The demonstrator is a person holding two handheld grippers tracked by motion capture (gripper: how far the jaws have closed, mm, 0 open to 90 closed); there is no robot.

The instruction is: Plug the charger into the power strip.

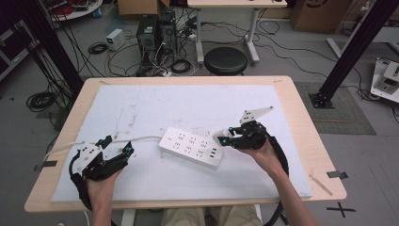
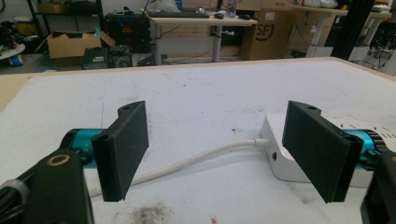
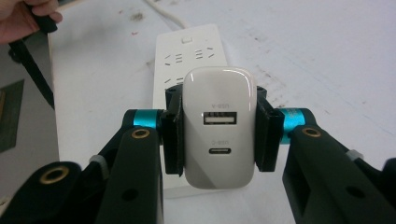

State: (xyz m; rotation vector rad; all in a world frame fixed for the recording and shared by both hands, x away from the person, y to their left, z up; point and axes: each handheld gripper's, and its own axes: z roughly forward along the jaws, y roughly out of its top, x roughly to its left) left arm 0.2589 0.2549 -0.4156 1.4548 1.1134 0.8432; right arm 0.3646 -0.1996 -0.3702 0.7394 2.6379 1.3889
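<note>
Charger [image 3: 219,128] sits clamped between the pads of my right claw [image 3: 219,135], its two USB ports facing me, held just above the near end of the white power strip [image 1: 192,147] on the bench [image 1: 301,108]. My left claw [image 2: 224,149] rests by the strip's cord [image 2: 196,161], jaws wide apart and holding nothing.

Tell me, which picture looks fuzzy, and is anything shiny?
Right gripper view: the charger is sharp, with soft glare along its top; the power strip behind looks softer. Left gripper view: the near pads are slightly blurred. High view: even light, faint shadows.
</note>
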